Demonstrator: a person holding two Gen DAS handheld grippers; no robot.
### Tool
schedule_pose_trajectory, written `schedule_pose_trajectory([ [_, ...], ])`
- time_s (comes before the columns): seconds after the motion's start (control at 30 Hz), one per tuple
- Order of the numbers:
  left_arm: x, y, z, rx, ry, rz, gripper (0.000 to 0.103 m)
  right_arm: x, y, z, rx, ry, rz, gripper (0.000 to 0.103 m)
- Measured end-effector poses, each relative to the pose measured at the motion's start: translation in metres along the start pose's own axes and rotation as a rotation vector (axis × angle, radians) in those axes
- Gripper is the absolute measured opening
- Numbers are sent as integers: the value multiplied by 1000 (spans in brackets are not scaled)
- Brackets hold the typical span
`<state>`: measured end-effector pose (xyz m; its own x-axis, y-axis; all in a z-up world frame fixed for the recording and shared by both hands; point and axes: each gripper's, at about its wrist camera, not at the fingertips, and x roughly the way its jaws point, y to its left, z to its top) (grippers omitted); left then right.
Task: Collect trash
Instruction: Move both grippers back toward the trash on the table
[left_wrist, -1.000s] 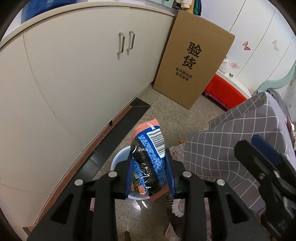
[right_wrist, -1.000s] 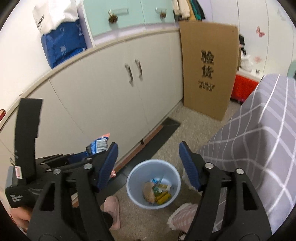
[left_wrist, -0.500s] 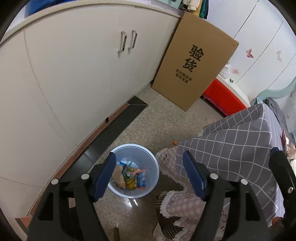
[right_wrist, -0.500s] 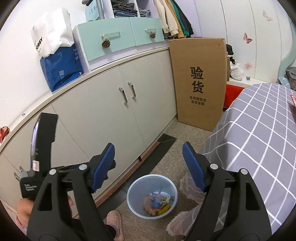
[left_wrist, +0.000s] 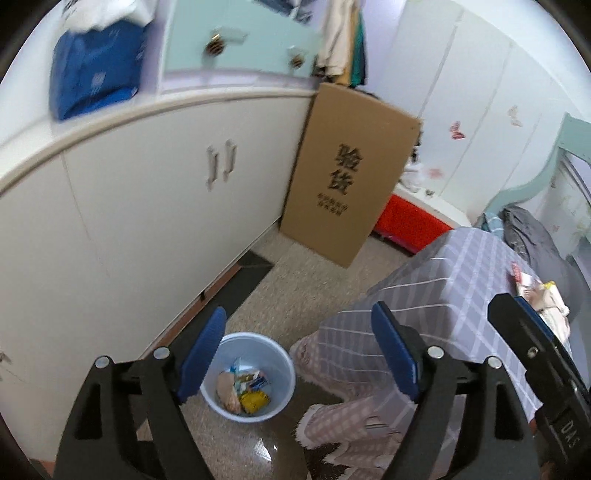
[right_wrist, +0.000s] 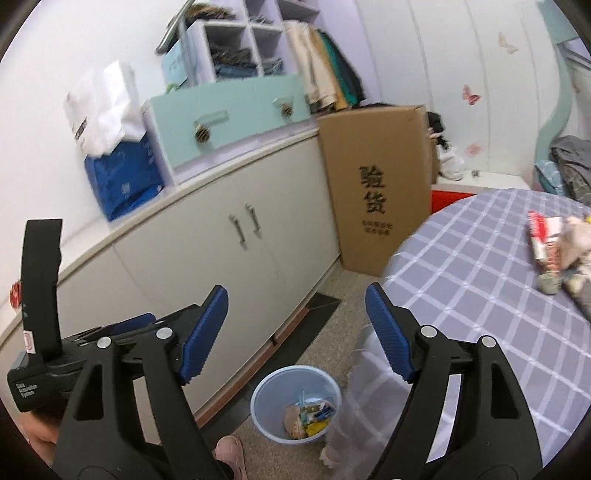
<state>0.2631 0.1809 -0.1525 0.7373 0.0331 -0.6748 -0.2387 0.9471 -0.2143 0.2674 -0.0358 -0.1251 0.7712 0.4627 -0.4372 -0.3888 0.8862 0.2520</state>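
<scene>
A pale blue trash bin (left_wrist: 248, 376) stands on the floor by the table, with several wrappers inside; it also shows in the right wrist view (right_wrist: 295, 404). My left gripper (left_wrist: 301, 354) is open and empty, raised above the bin. My right gripper (right_wrist: 297, 332) is open and empty, above the bin and beside the table edge. Loose trash (right_wrist: 554, 243), a red-and-white wrapper and crumpled pieces, lies on the checked tablecloth (right_wrist: 487, 295) at the far right; it also shows in the left wrist view (left_wrist: 535, 291).
A long white cabinet (left_wrist: 155, 206) runs along the left. A tall cardboard box (left_wrist: 347, 177) leans at its far end, with a red bin (left_wrist: 410, 221) beside it. A pink slipper (right_wrist: 231, 452) is on the floor near the trash bin.
My left gripper opened and the blue snack packet it held fell into the bin. Both grippers have since risen and tilted up toward the table.
</scene>
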Motion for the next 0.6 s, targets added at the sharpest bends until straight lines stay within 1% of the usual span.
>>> schedule_pose_trajectory([
  [0.07, -5, -20, 0, 36, -5, -22, 79, -12, -15, 3, 19, -17, -22, 77],
  [0.23, -8, -78, -5, 127, -5, -83, 79, -44, -67, 7, 70, -53, -113, 78],
  [0.5, 11, -177, -20, 243, 45, -194, 79, -89, -161, 3, 176, -88, -270, 80],
  [0.53, 12, -183, -21, 254, 48, -202, 79, -93, -170, 3, 187, -92, -287, 80],
  [0.6, 19, -208, -25, 289, 71, -240, 79, -102, -195, 1, 220, -96, -322, 80],
])
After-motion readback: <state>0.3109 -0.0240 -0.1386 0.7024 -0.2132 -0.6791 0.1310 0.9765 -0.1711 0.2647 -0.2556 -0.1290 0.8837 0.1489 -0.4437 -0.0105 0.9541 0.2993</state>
